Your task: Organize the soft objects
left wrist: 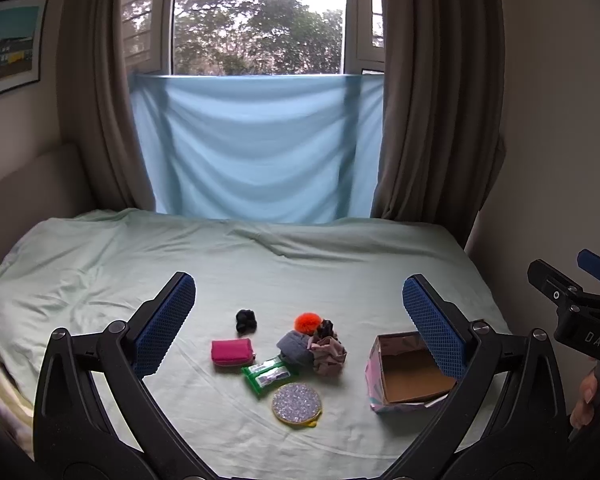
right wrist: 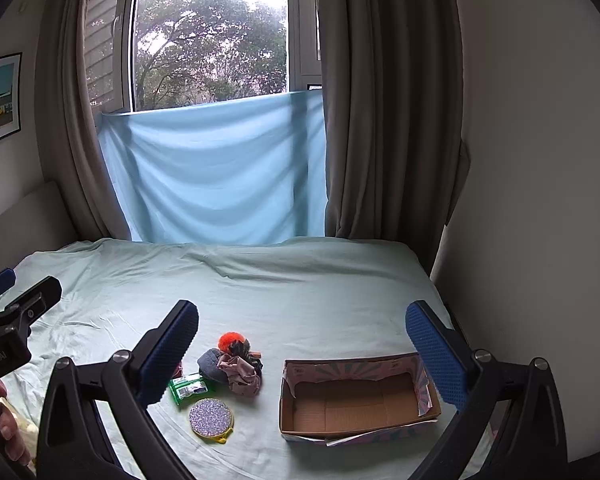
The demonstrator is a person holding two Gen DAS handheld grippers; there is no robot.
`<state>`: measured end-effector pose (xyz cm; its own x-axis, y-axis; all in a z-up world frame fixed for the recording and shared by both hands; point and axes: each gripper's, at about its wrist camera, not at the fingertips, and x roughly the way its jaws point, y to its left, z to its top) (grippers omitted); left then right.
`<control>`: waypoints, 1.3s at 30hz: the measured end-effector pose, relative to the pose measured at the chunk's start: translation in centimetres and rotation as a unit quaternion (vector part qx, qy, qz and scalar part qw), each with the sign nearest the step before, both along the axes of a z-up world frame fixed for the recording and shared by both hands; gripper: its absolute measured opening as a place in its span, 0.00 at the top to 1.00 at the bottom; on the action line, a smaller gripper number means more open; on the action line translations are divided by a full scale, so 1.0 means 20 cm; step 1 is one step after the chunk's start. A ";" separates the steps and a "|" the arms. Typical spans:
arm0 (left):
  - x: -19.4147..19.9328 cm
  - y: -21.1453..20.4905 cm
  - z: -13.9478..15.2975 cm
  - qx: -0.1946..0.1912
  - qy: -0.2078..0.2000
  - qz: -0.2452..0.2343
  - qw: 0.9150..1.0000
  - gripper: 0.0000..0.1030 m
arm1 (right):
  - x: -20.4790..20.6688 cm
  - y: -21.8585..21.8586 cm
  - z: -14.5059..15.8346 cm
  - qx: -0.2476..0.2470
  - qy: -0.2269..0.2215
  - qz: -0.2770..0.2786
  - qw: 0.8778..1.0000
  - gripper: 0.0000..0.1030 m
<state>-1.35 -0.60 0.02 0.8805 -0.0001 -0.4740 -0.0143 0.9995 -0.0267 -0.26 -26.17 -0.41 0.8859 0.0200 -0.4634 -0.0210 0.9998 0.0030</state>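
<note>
Soft items lie on the pale green bed (left wrist: 100, 272): a black scrunchie (left wrist: 245, 321), an orange pompom (left wrist: 307, 322), a grey scrunchie (left wrist: 296, 347) and a pink scrunchie (left wrist: 330, 354) in a small pile. The pile also shows in the right wrist view (right wrist: 236, 368). An open cardboard box (left wrist: 410, 376) (right wrist: 356, 400) stands empty to their right. My left gripper (left wrist: 299, 322) is open and empty, held above the items. My right gripper (right wrist: 302, 356) is open and empty, above the gap between pile and box.
A magenta pouch (left wrist: 233, 353), a green packet (left wrist: 269, 374) (right wrist: 190, 388) and a round glittery mirror (left wrist: 296, 404) (right wrist: 211, 417) lie by the soft items. A wall (right wrist: 540, 200) runs along the bed's right side. Curtains (right wrist: 384, 120) and a blue cloth (left wrist: 256, 148) hang behind.
</note>
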 end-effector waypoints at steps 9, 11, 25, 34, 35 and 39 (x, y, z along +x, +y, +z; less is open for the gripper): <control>-0.02 -0.02 -0.01 -0.001 -0.001 0.001 1.000 0.00 | -0.01 -0.02 0.00 0.003 -0.003 -0.001 1.000 0.00; -0.03 -0.03 -0.01 -0.001 -0.001 0.002 1.000 0.00 | -0.01 -0.02 0.00 0.001 -0.003 0.000 1.000 0.00; -0.10 0.16 -0.18 -0.007 0.045 0.019 0.999 0.00 | 0.03 0.07 -0.09 -0.011 0.020 0.024 0.999 0.00; 0.15 0.51 -0.51 -0.003 0.107 -0.062 0.992 0.00 | 0.11 0.39 -0.44 0.009 0.072 -0.008 0.997 0.00; 0.19 0.54 -0.56 0.000 0.112 -0.077 0.991 0.00 | 0.12 0.42 -0.49 0.011 0.078 -0.015 0.997 0.00; 0.38 0.64 -0.80 0.013 0.137 -0.137 0.981 0.00 | 0.18 0.58 -0.74 0.017 0.097 -0.035 0.994 0.00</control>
